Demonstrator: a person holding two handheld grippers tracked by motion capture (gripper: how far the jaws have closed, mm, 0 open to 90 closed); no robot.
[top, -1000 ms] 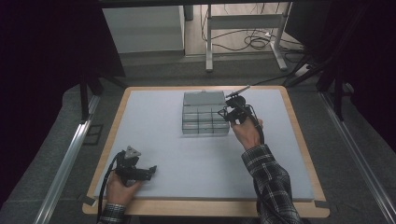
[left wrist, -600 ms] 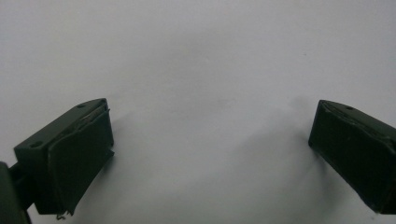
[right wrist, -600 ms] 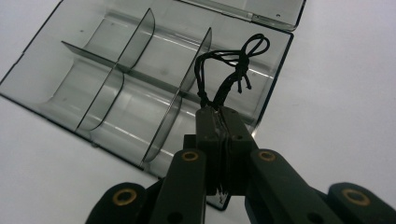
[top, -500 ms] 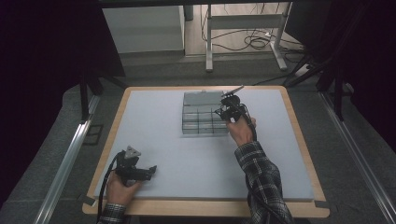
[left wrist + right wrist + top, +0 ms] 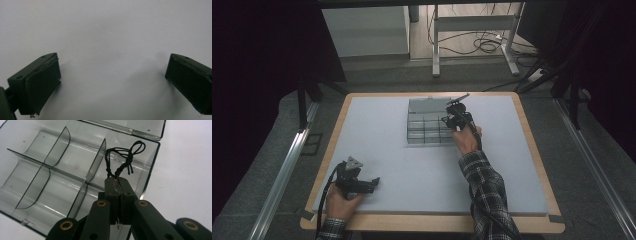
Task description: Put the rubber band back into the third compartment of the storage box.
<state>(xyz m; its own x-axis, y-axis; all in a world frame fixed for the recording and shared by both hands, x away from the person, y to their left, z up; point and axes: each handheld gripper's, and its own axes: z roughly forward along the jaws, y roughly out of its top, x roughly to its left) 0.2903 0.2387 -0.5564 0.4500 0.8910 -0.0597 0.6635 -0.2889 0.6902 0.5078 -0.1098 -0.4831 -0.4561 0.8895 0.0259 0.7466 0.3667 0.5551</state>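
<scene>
Item one, your right tongs [image 5: 119,182]: jaws pressed together, pinching a small black twisted cord [image 5: 124,160] whose loops stand up just past the tips. The right gripper view places that cord directly over the end compartment of a clear plastic organiser box [image 5: 37,152], with its curved dividers spreading away to one side of the tongs and its opened lid [image 5: 130,126] lying flat beyond them. From the high view you get the same right tongs [image 5: 454,119] at the right-hand end of the box [image 5: 424,125], your hand behind them, but the cord is too small to make out there and the compartments read only as a grey grid. Item two, your left tongs [image 5: 110,82]: jaws spread wide, nothing between them, bare white surface ahead and beneath. The high view adds what that close view lacks: the left tongs [image 5: 373,183] lie low on the tabletop [image 5: 377,125] near its front edge, held in your left hand [image 5: 339,202], pointing across toward the right and well apart from the box and the other tongs.
</scene>
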